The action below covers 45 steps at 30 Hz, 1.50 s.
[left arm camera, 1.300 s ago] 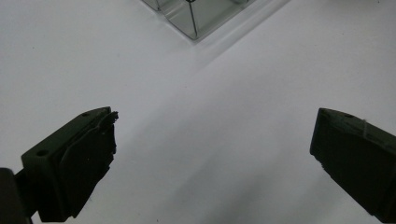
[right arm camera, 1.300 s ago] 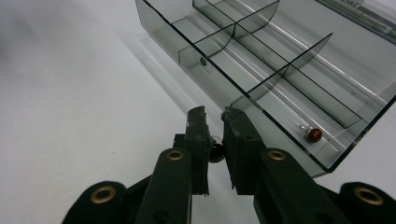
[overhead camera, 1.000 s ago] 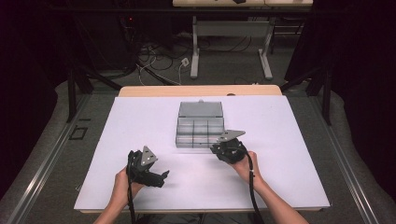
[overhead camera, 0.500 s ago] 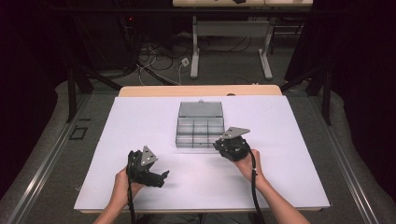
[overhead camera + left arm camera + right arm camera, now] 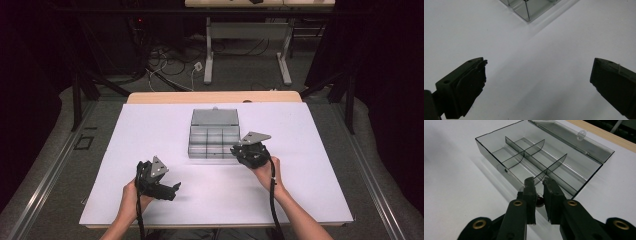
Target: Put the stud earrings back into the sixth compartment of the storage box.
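Pinching a small dark round object (image 5: 539, 201) between its nearly closed jaws, the right gripper (image 5: 539, 185) hangs at the near right corner of a clear plastic box (image 5: 499, 167), its tips just over the box's front wall. What the object is cannot be told; it sits low between the pads, below the tips, and looks dark red with a shine. Beyond the jaws the box lies open on the white table (image 5: 456, 185), split by thin dividers into compartments, its lid (image 5: 574, 140) folded back flat on the far side with a small latch tab at its edge. In the high view the right gripper (image 5: 239, 150) sits at the box's (image 5: 212, 142) near right corner, held by the person's right hand (image 5: 265, 172). The left gripper (image 5: 537, 72) has its jaws spread wide, with only bare white table (image 5: 536, 87) between them; a corner of the box (image 5: 527, 11) shows well ahead of the tips. From above, the left gripper (image 5: 175, 189) is low over the table, well apart from the box, gripped by the left hand (image 5: 131, 197).
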Each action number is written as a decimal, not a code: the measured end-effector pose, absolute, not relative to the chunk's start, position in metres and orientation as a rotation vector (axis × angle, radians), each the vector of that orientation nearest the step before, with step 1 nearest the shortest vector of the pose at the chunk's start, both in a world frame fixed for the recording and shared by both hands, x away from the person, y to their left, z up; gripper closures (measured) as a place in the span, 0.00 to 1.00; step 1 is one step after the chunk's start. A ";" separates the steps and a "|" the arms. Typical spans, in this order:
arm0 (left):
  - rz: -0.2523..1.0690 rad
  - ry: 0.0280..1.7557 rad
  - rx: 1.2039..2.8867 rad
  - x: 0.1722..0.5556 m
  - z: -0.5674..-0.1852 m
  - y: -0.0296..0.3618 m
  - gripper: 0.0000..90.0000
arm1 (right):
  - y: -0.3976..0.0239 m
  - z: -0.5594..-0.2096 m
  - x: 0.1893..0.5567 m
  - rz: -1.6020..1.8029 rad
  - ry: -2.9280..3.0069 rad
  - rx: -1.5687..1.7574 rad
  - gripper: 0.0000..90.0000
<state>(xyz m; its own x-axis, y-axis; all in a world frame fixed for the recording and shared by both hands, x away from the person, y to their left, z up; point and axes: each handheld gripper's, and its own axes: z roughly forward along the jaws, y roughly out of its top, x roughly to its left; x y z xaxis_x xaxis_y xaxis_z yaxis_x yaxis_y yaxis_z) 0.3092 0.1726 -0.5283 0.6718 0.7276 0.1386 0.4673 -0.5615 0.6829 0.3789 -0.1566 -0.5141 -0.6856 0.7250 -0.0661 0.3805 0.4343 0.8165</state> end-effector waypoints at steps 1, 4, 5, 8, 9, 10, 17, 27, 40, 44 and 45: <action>0.548 0.918 2.264 0.309 -0.528 0.172 0.00 | -0.157 -0.514 0.380 1.147 2.280 0.942 0.90; 0.541 0.919 2.268 0.309 -0.528 0.172 0.00 | -0.157 -0.514 0.382 1.156 2.268 0.941 0.90; 0.541 0.919 2.265 0.309 -0.528 0.172 0.00 | -0.157 -0.513 0.383 1.145 2.279 0.947 0.90; 0.545 0.917 2.269 0.309 -0.528 0.172 0.00 | -0.158 -0.514 0.385 1.150 2.258 0.955 0.90; 0.543 0.919 2.268 0.309 -0.528 0.172 0.00 | -0.158 -0.514 0.386 1.152 2.257 0.958 0.90; 0.542 0.920 2.267 0.309 -0.528 0.172 0.00 | -0.158 -0.514 0.387 1.152 2.259 0.963 0.90; 0.542 0.910 2.276 0.309 -0.528 0.172 0.00 | -0.159 -0.515 0.392 1.157 2.238 0.973 0.90; 0.543 0.911 2.275 0.309 -0.528 0.172 0.00 | -0.160 -0.516 0.397 1.149 2.236 0.989 0.90; 0.548 0.913 2.264 0.309 -0.529 0.171 0.00 | -0.161 -0.520 0.403 1.139 2.220 1.025 0.90; 0.547 0.906 2.274 0.309 -0.529 0.170 0.00 | -0.161 -0.522 0.405 1.132 2.220 1.028 0.90; 0.546 0.909 2.276 0.309 -0.529 0.170 0.00 | -0.161 -0.523 0.406 1.129 2.223 1.031 0.90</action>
<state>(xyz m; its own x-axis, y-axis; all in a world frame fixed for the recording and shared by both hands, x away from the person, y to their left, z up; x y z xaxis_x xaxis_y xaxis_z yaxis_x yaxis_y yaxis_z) 0.3092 0.1701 -0.5287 0.6779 0.7212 0.1427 0.4646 -0.5707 0.6770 0.4058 -0.1612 -0.5225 -0.6254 0.7787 -0.0494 0.4196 0.3891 0.8201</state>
